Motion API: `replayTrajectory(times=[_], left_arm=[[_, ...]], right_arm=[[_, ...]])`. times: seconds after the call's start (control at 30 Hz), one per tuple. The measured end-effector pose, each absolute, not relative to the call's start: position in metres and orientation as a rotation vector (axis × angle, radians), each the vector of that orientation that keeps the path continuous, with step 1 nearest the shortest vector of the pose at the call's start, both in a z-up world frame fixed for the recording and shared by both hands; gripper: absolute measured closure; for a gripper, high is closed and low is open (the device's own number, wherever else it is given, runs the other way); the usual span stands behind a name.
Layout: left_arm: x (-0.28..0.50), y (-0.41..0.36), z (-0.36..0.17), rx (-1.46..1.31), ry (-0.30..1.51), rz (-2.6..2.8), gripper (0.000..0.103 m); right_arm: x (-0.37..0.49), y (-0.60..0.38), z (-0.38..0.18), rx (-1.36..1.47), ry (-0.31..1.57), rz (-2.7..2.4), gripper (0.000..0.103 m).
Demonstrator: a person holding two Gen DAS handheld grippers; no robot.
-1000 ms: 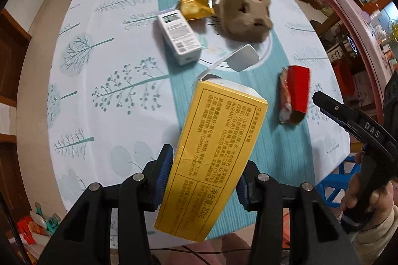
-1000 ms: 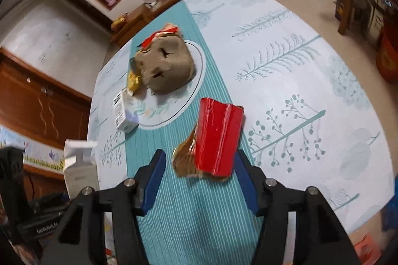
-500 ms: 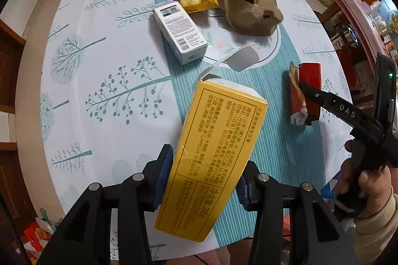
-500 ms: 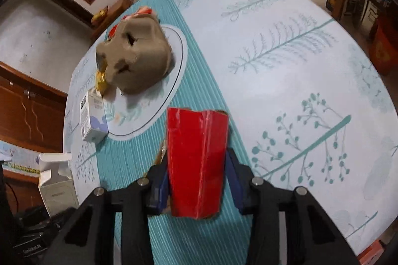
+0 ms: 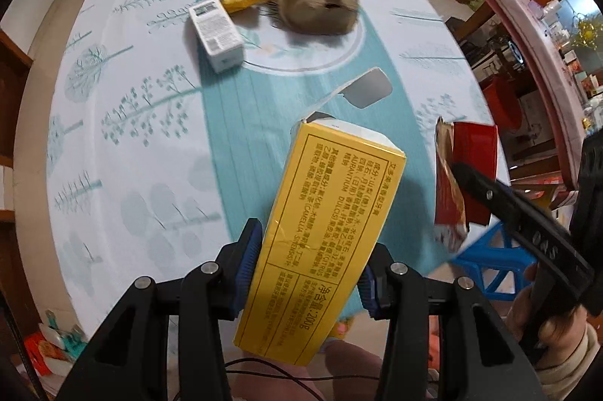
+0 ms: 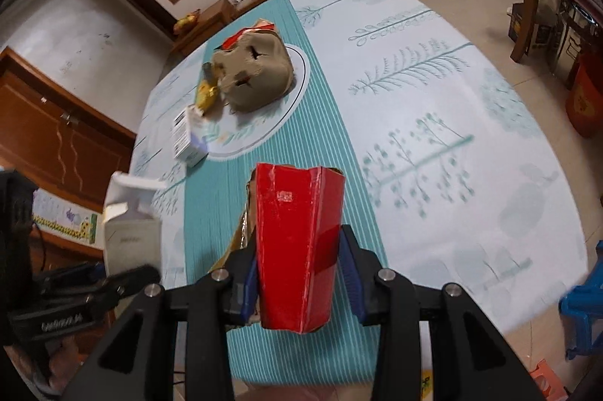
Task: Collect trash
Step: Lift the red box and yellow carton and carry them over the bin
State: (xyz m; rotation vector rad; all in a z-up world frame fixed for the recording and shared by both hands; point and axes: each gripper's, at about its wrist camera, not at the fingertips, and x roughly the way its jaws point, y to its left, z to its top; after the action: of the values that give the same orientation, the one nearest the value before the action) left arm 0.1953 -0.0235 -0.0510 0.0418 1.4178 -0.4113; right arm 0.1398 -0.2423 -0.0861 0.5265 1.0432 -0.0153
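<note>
My left claw (image 5: 307, 273) clamps the yellow box (image 5: 324, 239) and my right claw (image 6: 299, 274), jaws just closed, grips the red carton (image 6: 297, 246); both lifted off the surface (image 6: 433, 92), likely for binning.

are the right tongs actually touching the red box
Touching. In the right wrist view the right tongs have just been closing, and both blue pads press the sides of the red box, held off the table.
</note>
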Motion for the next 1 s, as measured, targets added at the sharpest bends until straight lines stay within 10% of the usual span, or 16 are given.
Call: replayTrajectory(times=[0.5,1.0], left_arm=[[0.062,-0.054,-0.044,-0.081,1.368,-0.350,0.059],[-0.016,-0.059,-0.130,0.013,1.474,-0.378,0.059]], right_arm=[[0.023,-0.255,-0.065,0.381,1.082,0.168,0.066],[-0.033,-0.236,-0.157,0.379,1.276,0.183,0.065]])
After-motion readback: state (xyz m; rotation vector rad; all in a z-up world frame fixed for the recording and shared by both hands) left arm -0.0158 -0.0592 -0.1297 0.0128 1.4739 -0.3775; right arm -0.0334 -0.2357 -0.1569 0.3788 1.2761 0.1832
